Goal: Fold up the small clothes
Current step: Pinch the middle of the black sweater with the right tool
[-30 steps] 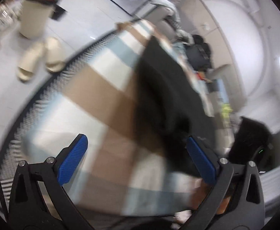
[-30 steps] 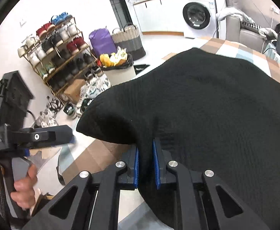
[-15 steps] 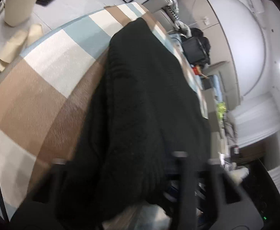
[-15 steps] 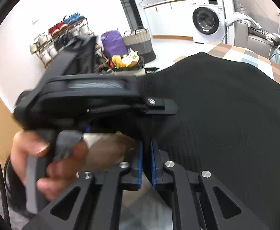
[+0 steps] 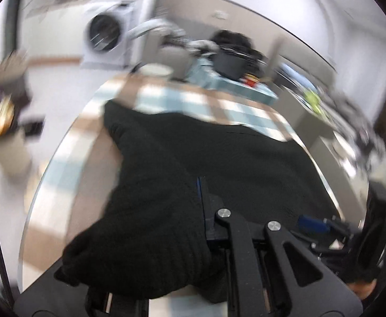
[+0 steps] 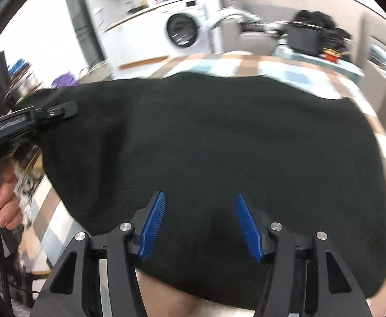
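The left gripper point(image 5: 199, 192) is pinching a bunched corner of the black knit garment point(image 6: 219, 142), which is lying across the checked tablecloth point(image 6: 235, 64). The right gripper point(image 6: 199, 224) is opening, pads clear of the cloth (blur makes that hard to confirm). Best carrying the fold across evenly. Nothing is blocking; the washing machine point(image 6: 183, 30) is standing well apart.

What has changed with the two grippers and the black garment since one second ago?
The left gripper, open before, has closed on the black garment and carries a fold of it. The right gripper, shut on the cloth before, is opening and letting go. The garment stays on the checked cloth.
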`<state>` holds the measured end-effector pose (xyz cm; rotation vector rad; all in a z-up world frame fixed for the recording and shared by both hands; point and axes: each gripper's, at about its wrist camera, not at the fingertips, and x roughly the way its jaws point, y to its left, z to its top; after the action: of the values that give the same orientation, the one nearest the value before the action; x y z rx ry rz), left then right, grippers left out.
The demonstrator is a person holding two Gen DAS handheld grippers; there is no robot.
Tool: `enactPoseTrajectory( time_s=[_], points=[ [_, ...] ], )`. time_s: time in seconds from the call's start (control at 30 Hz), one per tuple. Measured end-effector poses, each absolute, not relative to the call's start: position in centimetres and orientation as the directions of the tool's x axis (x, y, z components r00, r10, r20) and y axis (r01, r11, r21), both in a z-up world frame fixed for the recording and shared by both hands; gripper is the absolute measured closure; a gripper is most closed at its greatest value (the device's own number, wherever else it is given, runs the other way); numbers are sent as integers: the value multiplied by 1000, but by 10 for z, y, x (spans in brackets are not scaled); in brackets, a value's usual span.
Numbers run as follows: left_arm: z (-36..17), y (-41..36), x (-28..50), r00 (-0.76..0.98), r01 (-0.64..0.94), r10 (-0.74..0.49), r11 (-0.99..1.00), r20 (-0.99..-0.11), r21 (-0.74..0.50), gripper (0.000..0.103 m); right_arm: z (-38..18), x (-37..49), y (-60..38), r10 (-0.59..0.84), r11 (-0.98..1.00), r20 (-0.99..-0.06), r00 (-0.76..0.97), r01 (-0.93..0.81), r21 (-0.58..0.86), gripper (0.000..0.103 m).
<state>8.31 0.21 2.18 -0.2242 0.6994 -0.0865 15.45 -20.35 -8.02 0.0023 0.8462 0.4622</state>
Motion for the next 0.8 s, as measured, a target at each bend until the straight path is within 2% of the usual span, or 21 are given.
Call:
enactPoseTrajectory(
  time_s=[0.13, 0.2, 0.27, 0.33, 0.43, 0.5, 0.67, 0.8],
  points=[
    [31, -83, 122, 692, 225, -323, 946, -645, -231, 93, -72, 151, -256, 337, 938, -703, 626, -283, 198, 44],
    [19, -128, 138, 600, 307, -424, 905, -679, -294, 85, -73, 147, -280, 292, 956, -708, 643, -223, 192, 40],
    [2, -151, 145, 501, 364, -535, 844, -681, -395, 64, -76, 142, -301, 252, 968, -721, 645, -182, 176, 40],
    [-16, -169, 145, 399, 396, -612, 787, -683, -473, 56, -78, 137, -321, 202, 979, -739, 642, -132, 153, 40],
    [-20, -175, 139, 371, 421, -640, 761, -672, -493, 46, -77, 135, -347, 183, 983, -740, 647, -96, 159, 40],
    [-13, -167, 133, 365, 432, -660, 745, -657, -509, 45, -79, 129, -362, 204, 977, -735, 646, -86, 196, 40],
    [8, -120, 117, 467, 395, -632, 775, -618, -493, 32, -72, 139, -353, 284, 953, -717, 637, -110, 281, 40],
    [8, -95, 102, 523, 339, -583, 811, -621, -476, 31, -62, 148, -342, 389, 912, -676, 626, -158, 378, 40]
  ],
)
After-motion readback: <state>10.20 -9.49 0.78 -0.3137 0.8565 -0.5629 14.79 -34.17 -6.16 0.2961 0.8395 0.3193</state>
